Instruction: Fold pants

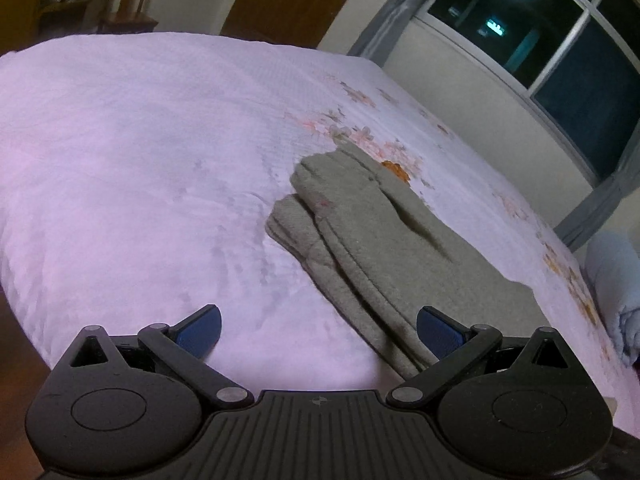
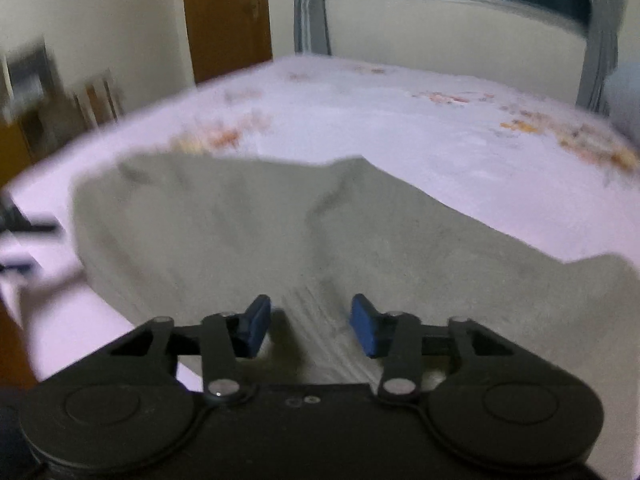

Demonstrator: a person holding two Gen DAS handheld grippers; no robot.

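Observation:
Grey fleece pants (image 1: 372, 236) lie on the bed, the legs stacked on each other and stretching away to the far cuffs. My left gripper (image 1: 318, 330) is open and empty, above the bed just left of the pants' near end, its right pad (image 1: 438, 336) over the cloth. In the right wrist view the pants (image 2: 280, 236) fill the middle, blurred by motion. My right gripper (image 2: 310, 326) is open just above the ribbed waistband (image 2: 316, 320), which lies between the blue pads. I cannot tell if the pads touch the cloth.
The bed (image 1: 140, 160) has a pale pink-white cover with an orange flower print (image 1: 360, 140). A rolled light-blue blanket (image 1: 616, 292) sits at its right edge. A wooden door (image 2: 226, 12), window (image 1: 560, 40), grey curtains and a wooden chair (image 1: 128, 0) stand beyond.

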